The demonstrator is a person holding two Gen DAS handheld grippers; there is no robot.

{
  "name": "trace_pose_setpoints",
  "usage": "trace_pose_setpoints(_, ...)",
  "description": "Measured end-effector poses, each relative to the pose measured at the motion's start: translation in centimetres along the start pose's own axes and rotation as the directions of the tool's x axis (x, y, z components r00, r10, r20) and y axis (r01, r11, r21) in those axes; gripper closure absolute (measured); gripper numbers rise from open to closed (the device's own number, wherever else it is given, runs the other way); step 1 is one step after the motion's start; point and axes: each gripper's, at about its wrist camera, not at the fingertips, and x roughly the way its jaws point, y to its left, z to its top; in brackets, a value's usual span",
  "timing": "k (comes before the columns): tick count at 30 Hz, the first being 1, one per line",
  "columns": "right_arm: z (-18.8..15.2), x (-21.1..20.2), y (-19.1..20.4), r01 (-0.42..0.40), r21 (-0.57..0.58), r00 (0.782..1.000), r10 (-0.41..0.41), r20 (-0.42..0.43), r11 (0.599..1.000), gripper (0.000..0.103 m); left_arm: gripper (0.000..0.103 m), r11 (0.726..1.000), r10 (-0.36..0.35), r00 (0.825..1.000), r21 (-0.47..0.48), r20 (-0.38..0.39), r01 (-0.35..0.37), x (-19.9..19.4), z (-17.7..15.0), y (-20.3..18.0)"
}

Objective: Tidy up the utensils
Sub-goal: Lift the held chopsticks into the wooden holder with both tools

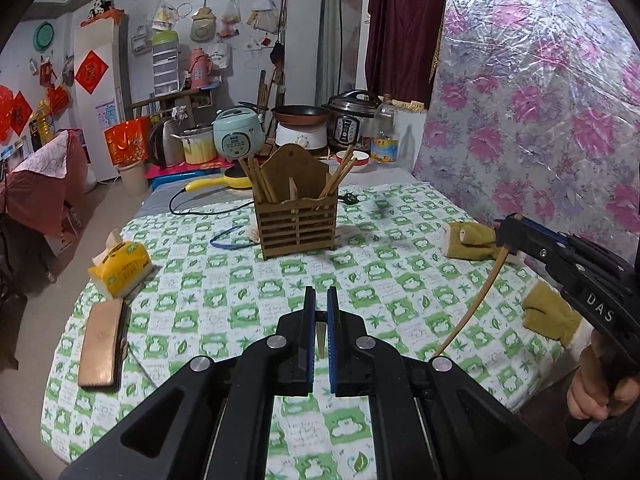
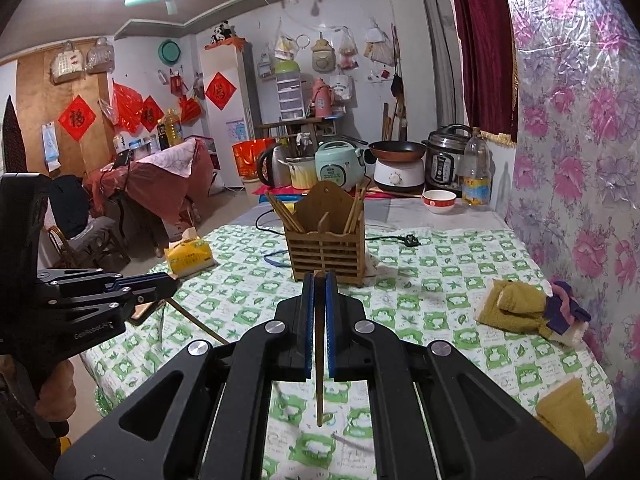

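Bamboo, by the look: thin, pale-brown chopsticks, one per gripper. Light and stiff, likely smooth enough to swivel in a pinch, so best taken near the thick end, with the long tail free to steer.

Far left on the table (image 1: 400, 240): brown flat case (image 1: 102, 348), then yellow tissue pack (image 1: 120, 268), both well clear of the work.

Left gripper (image 1: 320, 300): fingers (image 1: 309, 320) closed narrow on the left chopstick (image 2: 196, 320). Own view shows only a sliver between the pads; right wrist view shows the rest slanting down towards the cloth.

Centre: slatted wooden holder (image 1: 298, 224), upright on the green-checked cloth, tall back panel, a divider making two compartments. Left compartment: a bunch of chopsticks leaning left. Right compartment: a smaller bunch leaning right. Room left in both, as far as can be judged. Holder looks light; a hard poke could probably tip it.

Right gripper (image 2: 319, 276): closed narrow on the right chopstick (image 2: 319, 380), gripped near its top, tail hanging below. Aimed roughly at the holder, well short of it.

Right of that: mustard cloth pieces (image 1: 472, 240) on the table, untouched.

Judgement: both sticks lifted, neither yet over a compartment. Next move calls for tipping each tail down into a slot.
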Motion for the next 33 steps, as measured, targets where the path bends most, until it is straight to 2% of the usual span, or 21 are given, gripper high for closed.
trace_pose_setpoints(5, 2.2, 2.5, 0.1, 0.002, -0.005, 1.0, -0.002, 0.0, 1.0, 0.097, 0.097, 1.0, 0.007, 1.0, 0.021, 0.008, -0.007, 1.4, 3.2, 0.2)
trace_pose_setpoints(10, 5.7, 6.1, 0.0, 0.01, -0.003, 1.0, -0.01, 0.017, 1.0, 0.097, 0.097, 0.999, 0.024, 0.999, 0.041, 0.046, -0.026, 3.3, 8.2, 0.6)
trace_pose_setpoints(16, 11.5, 10.5, -0.5, 0.003, 0.02, 0.998, -0.005, 0.069, 1.0, 0.097, 0.097, 0.999, 0.038, 0.994, 0.027, 0.1, -0.041, 5.7, 14.6, 1.8)
trace_pose_setpoints(21, 16.0, 13.4, -0.9, 0.021, 0.027, 0.988, -0.025, 0.155, 0.999, 0.097, 0.097, 0.998, 0.06, 0.987, 0.001, 0.149, -0.061, 8.1, 19.1, 3.5)
trace_pose_setpoints(24, 17.3, 15.1, -1.1, 0.043, 0.027, 0.977, -0.048, 0.208, 0.999, 0.097, 0.097, 0.997, 0.073, 0.986, -0.01, 0.149, -0.073, 10.4, 20.4, 4.5)
trace_pose_setpoints(28, 17.2, 18.2, -1.6, 0.048, 0.04, 0.968, -0.057, 0.243, 0.998, 0.097, 0.097, 0.997, 0.078, 0.99, -0.026, 0.12, -0.076, 14.2, 20.1, 6.1)
trace_pose_setpoints(30, 16.3, 20.5, -2.0, 0.051, 0.044, 0.974, -0.06, 0.22, 0.998, 0.095, 0.097, 0.997, 0.066, 0.994, -0.039, 0.088, -0.063, 15.9, 19.6, 6.8)
trace_pose_setpoints(32, 15.2, 22.9, -2.1, 0.047, 0.036, 0.986, -0.052, 0.156, 0.998, 0.092, 0.096, 0.998, 0.047, 0.998, -0.046, 0.038, -0.045, 18.0, 18.7, 7.3)
trace_pose_setpoints(33, 14.5, 23.9, -2.3, 0.048, 0.037, 0.991, -0.052, 0.12, 0.998, 0.091, 0.09, 0.998, 0.047, 0.999, -0.049, 0.026, -0.046, 18.4, 18.3, 7.4)
